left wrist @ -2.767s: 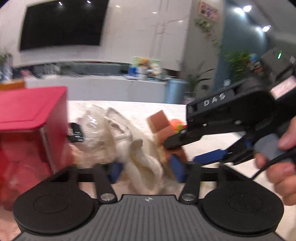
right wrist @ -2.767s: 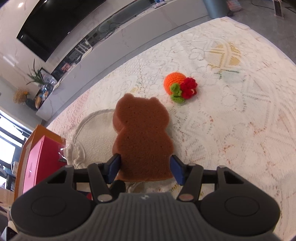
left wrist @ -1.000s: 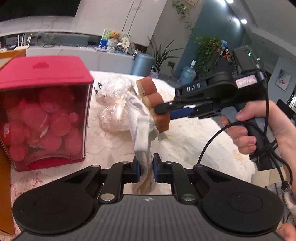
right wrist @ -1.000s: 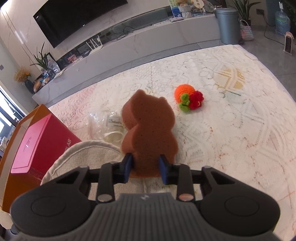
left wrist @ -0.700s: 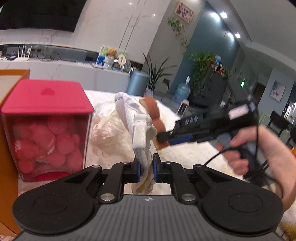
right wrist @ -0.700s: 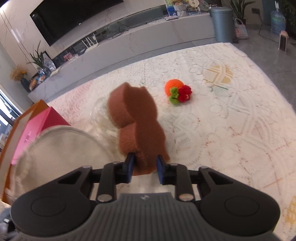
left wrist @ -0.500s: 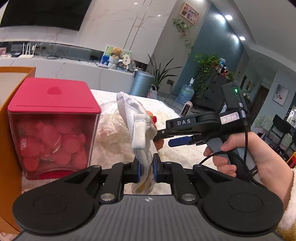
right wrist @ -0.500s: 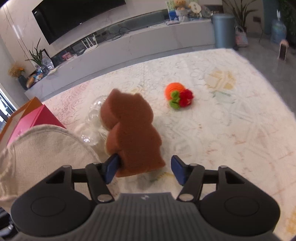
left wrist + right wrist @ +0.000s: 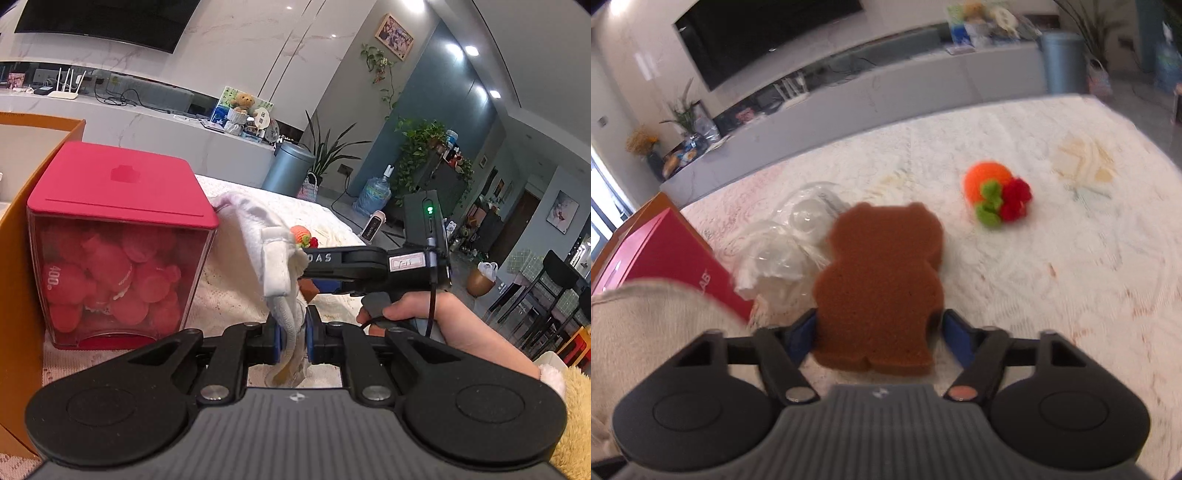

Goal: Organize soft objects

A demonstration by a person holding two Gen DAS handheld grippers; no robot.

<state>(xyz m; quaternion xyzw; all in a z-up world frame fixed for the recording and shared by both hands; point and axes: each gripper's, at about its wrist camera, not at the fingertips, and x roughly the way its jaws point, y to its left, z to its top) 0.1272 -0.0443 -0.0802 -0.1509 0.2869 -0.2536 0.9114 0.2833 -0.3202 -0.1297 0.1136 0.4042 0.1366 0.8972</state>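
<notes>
My left gripper (image 9: 292, 338) is shut on a white cloth pouch (image 9: 271, 254) and holds it up off the table. The pouch also shows at the left edge of the right wrist view (image 9: 646, 317). My right gripper (image 9: 877, 334) is open. A brown bear-shaped sponge (image 9: 882, 284) lies flat on the lace tablecloth between its spread fingers. In the left wrist view the right gripper (image 9: 314, 286) sits just right of the pouch, with a corner of the sponge (image 9: 307, 288) under it. An orange crochet toy (image 9: 995, 192) lies further back.
A red-lidded clear box of red plush (image 9: 114, 243) stands at the left beside an orange box (image 9: 14, 229). A crumpled clear plastic bag (image 9: 786, 243) lies left of the sponge. The lace tablecloth (image 9: 1071, 266) stretches right to the table's edge.
My right gripper has opened and let go of the sponge, which now lies flat on the table. My left gripper has kept the pouch raised, and the right gripper has dropped lower beside it.
</notes>
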